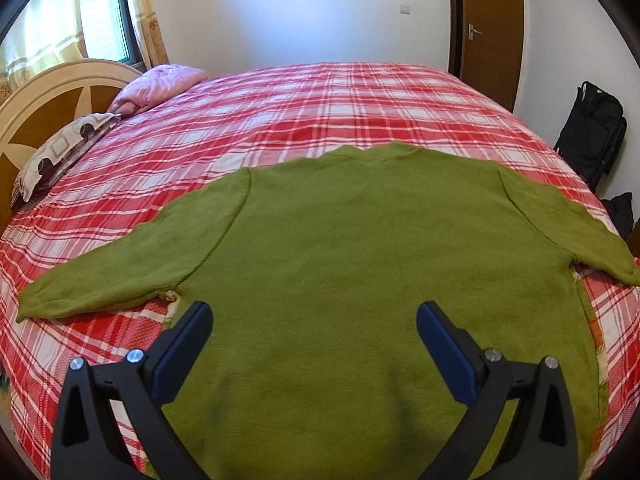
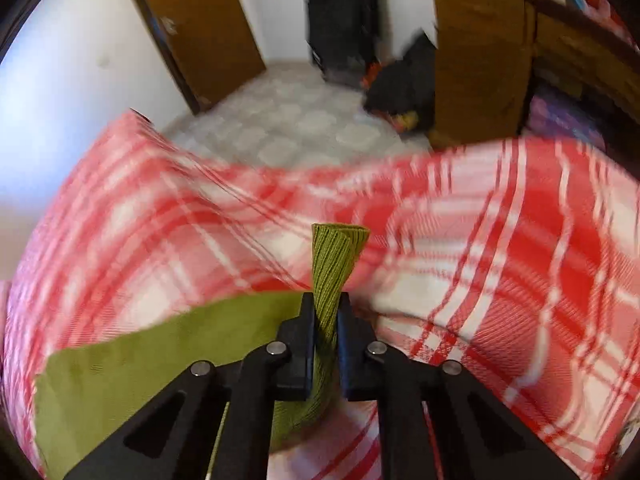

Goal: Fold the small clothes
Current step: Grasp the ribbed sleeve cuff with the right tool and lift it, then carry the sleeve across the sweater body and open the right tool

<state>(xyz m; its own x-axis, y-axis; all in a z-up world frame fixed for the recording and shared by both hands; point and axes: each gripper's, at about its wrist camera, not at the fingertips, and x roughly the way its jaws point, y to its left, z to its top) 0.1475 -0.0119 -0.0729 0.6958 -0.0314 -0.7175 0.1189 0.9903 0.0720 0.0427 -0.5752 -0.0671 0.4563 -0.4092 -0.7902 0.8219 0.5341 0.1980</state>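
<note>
The olive-green knitted sweater lies flat on the red-and-white plaid bedspread — soft, light and floppy, best held at cuffs or hems — its ribbed cuff pinched in the right gripper, while the left gripper hovers spread wide above the body.

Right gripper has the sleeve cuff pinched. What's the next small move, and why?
Probably carry the cuff inward across the green sweater body: the right gripper is shut on it, the sweater lies flat with sleeves spread, and the left gripper hovers open, holding nothing.
</note>
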